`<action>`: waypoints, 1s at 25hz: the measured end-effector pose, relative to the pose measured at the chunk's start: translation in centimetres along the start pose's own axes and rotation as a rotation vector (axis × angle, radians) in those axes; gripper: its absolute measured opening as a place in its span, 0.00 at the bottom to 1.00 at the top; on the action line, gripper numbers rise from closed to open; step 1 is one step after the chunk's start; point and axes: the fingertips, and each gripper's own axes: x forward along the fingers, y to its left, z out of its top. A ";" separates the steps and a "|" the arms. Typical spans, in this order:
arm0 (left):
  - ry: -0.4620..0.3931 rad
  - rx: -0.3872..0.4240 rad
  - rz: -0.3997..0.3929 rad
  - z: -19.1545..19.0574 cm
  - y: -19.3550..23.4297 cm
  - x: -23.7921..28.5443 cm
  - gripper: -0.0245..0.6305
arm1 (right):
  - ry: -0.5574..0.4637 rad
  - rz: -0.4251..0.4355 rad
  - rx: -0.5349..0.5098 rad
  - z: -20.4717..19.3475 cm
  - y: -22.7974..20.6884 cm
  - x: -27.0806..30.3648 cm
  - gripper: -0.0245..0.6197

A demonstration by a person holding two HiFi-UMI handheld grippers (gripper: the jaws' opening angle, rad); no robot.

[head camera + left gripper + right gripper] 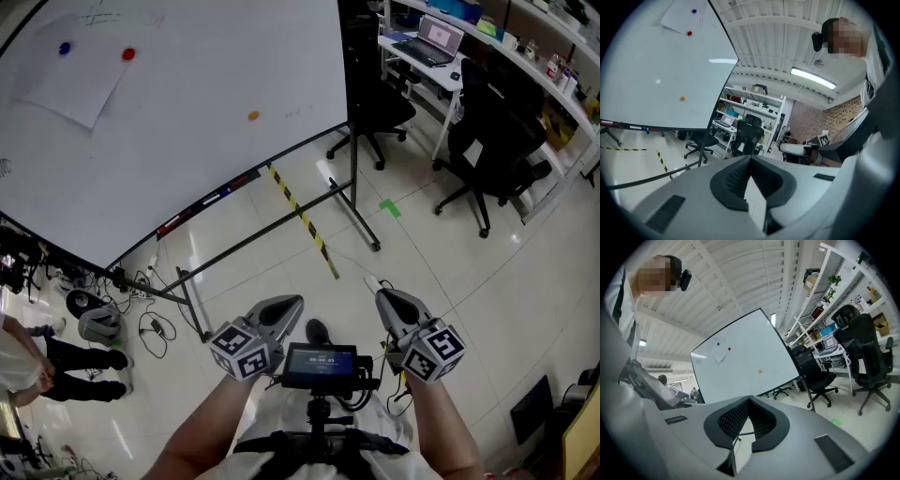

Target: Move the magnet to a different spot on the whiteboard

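Left gripper (750, 161) first: its fingers (732, 180) are pressed together at the tips, with nothing between them. Same story on the right gripper (749, 400). Its fingers (733, 420) are closed tip to tip and empty, just floor and room showing past them.

From the head view both grippers sit low and near, close in front of the person's body. They're side by side with a small screen (321, 364) mounted between them, and they touch nothing.

The whiteboard (187, 141) is well apart from them, up on its wheeled stand at the far left. The orange magnet (253, 115) sits alone toward the board's right side, a bit above the lower edge. Further left, a sheet of paper (70, 84) hangs on the board. A red magnet (128, 54) is at its right corner and a blue magnet (64, 48) is further left on it. The orange one is well clear of the paper.

A strip of yellow-and-black tape (305, 223) runs across the floor below the board, with a small green mark (390, 207) to its right. At the far right there are two black office chairs (497, 150) and a white worktop (412, 58) with an open laptop (433, 42) on it. A person (37, 361) stands at the near left edge.
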 end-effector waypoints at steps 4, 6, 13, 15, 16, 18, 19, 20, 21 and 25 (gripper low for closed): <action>-0.011 0.003 0.005 1.7 3.0 1.6 0.09 | -0.013 -0.014 -0.025 1.8 -2.3 2.9 0.08; -0.013 0.003 0.000 2.7 4.3 2.4 0.09 | -0.017 -0.024 -0.030 2.8 -3.3 4.3 0.08; -0.034 0.011 -0.005 6.2 9.3 4.9 0.09 | -0.008 -0.025 -0.050 4.6 -5.2 9.7 0.08; -0.037 0.009 -0.013 6.9 10.5 5.4 0.09 | 0.000 -0.026 -0.052 4.7 -5.5 11.2 0.08; -0.038 0.008 -0.018 7.3 11.1 5.6 0.09 | 0.002 -0.027 -0.054 4.9 -5.5 11.9 0.08; -0.043 0.008 -0.023 8.2 12.4 5.8 0.09 | 0.003 -0.023 -0.065 5.4 -5.3 13.6 0.08; -0.048 0.007 -0.024 8.6 13.2 5.8 0.09 | 0.005 -0.019 -0.073 5.7 -5.0 14.5 0.08; -0.054 0.007 -0.023 9.1 13.9 5.7 0.09 | 0.008 -0.016 -0.081 5.9 -4.8 15.3 0.08; -0.062 0.006 -0.023 9.6 14.6 5.7 0.09 | 0.012 -0.013 -0.089 6.0 -4.6 16.0 0.08; -0.098 0.005 -0.028 11.1 17.3 5.3 0.09 | 0.025 -0.009 -0.115 6.5 -4.1 19.0 0.08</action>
